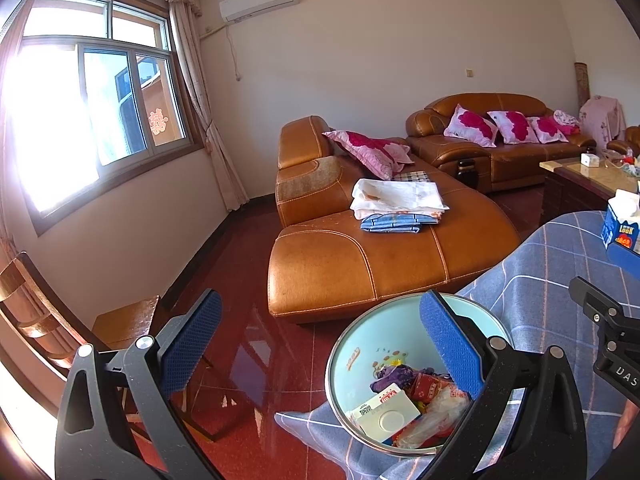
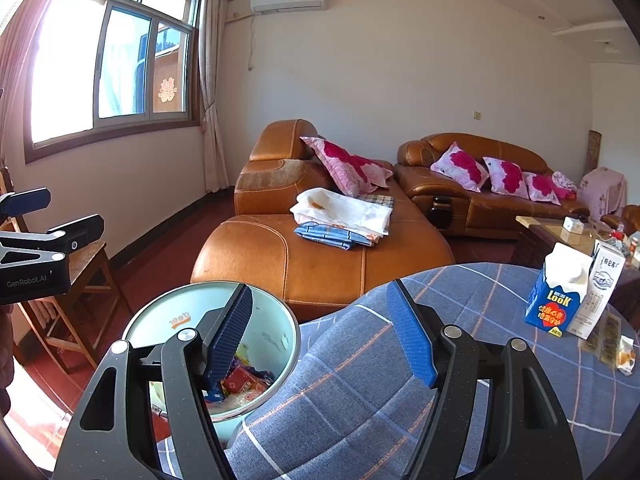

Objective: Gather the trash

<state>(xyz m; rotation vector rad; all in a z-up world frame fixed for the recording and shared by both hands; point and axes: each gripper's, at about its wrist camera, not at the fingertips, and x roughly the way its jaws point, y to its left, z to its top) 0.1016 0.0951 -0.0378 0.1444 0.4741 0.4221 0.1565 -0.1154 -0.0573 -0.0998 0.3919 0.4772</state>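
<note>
Both hand-held grippers, left (image 1: pixel 320 340) & right (image 2: pixel 322 332), gape apart, empty. Next trash likely the blue carton (image 2: pixel 558 294), far right on desk (image 2: pixel 460 360); grip mid-body, then drop into bin (image 2: pixel 160 316).

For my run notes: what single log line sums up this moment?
left claw: open, empty | right claw: open, empty | trash bin: holds wrappers | milk cartons: on table, uncollected
</note>
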